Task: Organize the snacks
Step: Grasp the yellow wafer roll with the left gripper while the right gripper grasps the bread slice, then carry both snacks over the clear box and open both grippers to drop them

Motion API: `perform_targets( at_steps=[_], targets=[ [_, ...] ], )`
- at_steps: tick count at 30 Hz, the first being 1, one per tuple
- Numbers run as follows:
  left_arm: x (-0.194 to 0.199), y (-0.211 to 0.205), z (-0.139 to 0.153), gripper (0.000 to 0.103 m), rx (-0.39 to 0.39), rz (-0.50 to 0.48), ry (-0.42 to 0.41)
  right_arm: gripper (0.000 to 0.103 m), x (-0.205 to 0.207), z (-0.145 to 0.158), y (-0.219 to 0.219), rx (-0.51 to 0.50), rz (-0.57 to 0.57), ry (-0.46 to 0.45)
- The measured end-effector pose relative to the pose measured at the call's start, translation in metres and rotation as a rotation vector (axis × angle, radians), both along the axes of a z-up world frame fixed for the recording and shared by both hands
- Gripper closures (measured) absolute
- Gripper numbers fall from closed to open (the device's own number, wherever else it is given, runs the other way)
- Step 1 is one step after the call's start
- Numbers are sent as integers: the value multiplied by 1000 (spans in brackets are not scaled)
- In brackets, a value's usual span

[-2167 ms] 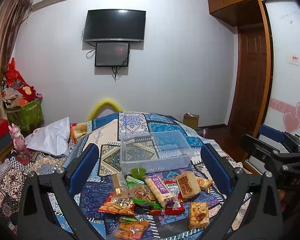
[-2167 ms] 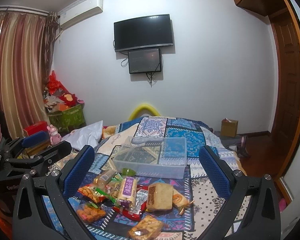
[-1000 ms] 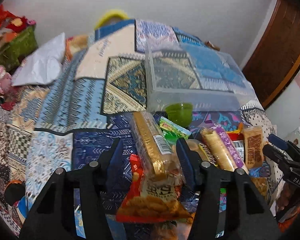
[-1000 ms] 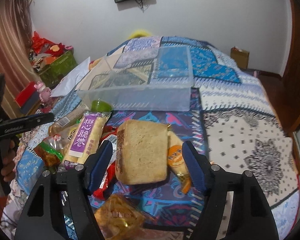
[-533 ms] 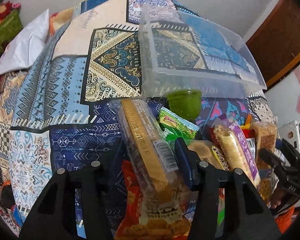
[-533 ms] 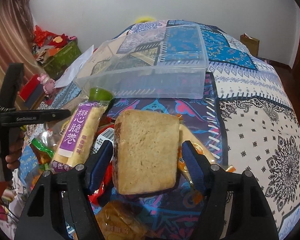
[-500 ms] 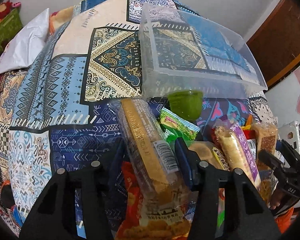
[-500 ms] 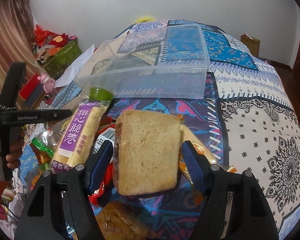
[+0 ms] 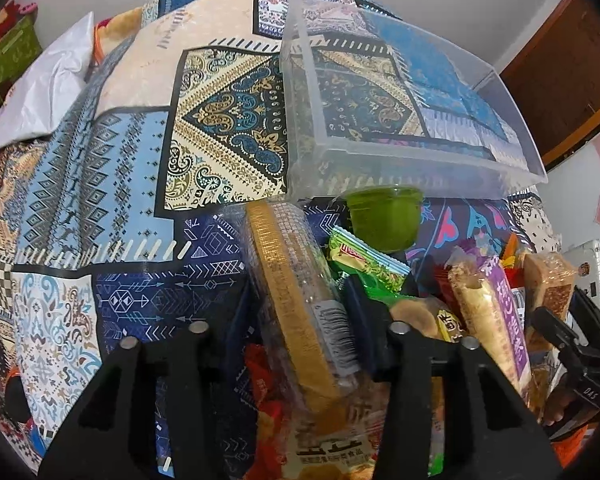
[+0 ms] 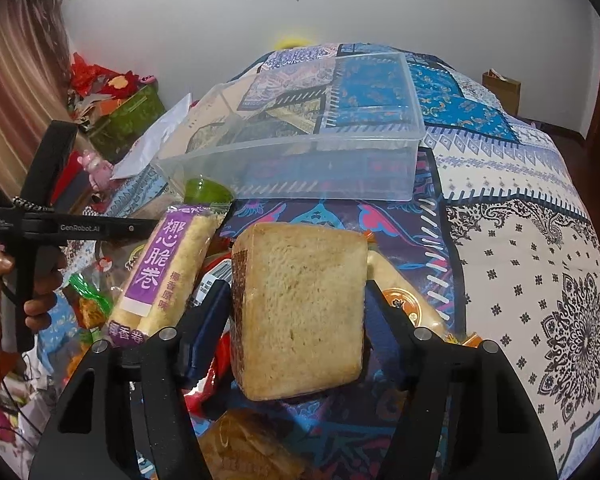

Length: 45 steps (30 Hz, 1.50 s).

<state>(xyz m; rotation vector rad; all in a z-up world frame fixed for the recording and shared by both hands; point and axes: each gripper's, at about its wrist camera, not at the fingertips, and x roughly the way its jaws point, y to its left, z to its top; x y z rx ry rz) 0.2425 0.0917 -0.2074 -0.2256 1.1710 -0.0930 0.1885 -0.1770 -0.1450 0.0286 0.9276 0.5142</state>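
Observation:
My left gripper [image 9: 300, 312] is shut on a long clear pack of golden biscuits [image 9: 292, 292], which sticks forward between the jaws. My right gripper [image 10: 298, 300] is shut on a wrapped block of pale cake [image 10: 300, 312]. A clear plastic bin [image 9: 400, 96] stands empty just beyond the snack pile; it also shows in the right wrist view [image 10: 300, 148]. A green jelly cup [image 9: 384, 216] sits against the bin's near wall. A purple-label wafer roll pack [image 10: 168, 268] lies left of the cake.
More snack packs lie on the patterned bedspread [image 9: 100, 184]: a green packet [image 9: 364, 264], an orange bag [image 10: 244, 448], a round orange-label bun [image 10: 400, 300]. A white bag [image 9: 48, 84] lies far left. The other handle [image 10: 32, 232] shows at left.
Both grippers came down from above the pile and closed: the left on the biscuit pack, the right on the cake block. Both views have moved closer to the bin.

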Motion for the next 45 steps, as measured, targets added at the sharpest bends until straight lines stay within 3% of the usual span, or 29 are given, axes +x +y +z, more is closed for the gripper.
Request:
perform_targets(
  at_steps=[7,19,25,33,45],
  targets=[
    [-25,-3,15,64,4,15,-41,41,-3,21,-8,13,-24,-57],
    [-55,-10,87,64,34,17,-241,41,12,60,-13,11,-65,-150],
    [-41,-15,118,64,18,18,-322,41,29,81,-7,10,-74,-203],
    [-8,-25,136,64,6,6,-370,41,60,90,6,2,-71,-227],
    [61,-39,112,64,14,0,-346,41,111,69,31,-41,-38,-173]
  ],
)
